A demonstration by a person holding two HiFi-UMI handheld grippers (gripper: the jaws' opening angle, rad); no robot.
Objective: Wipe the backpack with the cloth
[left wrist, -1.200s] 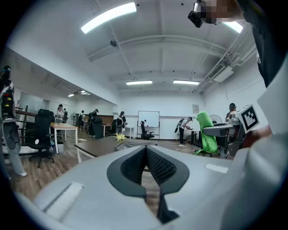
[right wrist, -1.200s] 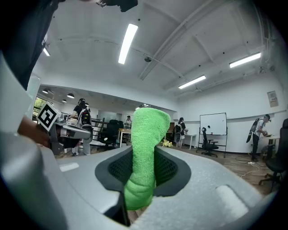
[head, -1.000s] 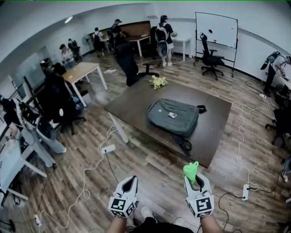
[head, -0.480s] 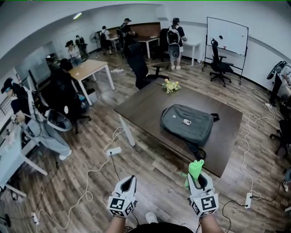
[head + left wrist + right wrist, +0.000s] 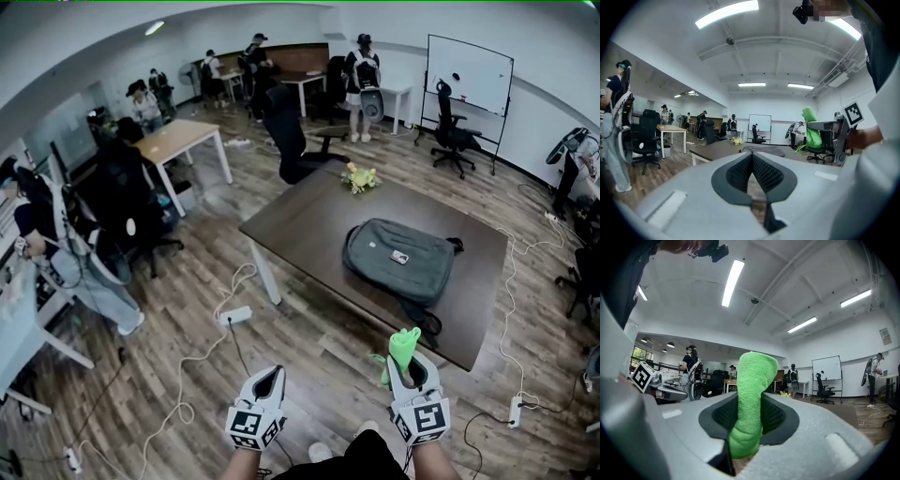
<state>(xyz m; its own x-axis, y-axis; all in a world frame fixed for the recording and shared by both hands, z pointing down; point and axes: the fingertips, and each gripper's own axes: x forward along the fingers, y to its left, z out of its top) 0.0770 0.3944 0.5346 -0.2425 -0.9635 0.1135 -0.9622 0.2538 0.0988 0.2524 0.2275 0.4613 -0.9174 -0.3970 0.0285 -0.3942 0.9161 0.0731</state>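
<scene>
Head view: the backpack (image 5: 398,258) is lying flat on the dark surface (image 5: 300,220), right of centre in the frame and well apart from both tools. The left tool (image 5: 267,377) and right tool (image 5: 410,367) are hovering over the floor at the bottom edge. A green cloth (image 5: 404,343) is sticking up out of the right one.

Left gripper view: the left tool (image 5: 751,157) is holding its jaws together with nothing between them. The backpack (image 5: 761,150) is showing small at mid-frame, and the cloth (image 5: 813,131) is standing at the right.

Right gripper view: the right tool (image 5: 750,416) is pinching the cloth (image 5: 752,385) near its lower end, with most of it rising free above the jaws.

The cloth is looking light, soft and floppy, so its free end will probably fold over when pressed down. The backpack is looking like limp fabric that may wrinkle or slide, so the empty left tool could be pinning a corner or strap.
</scene>
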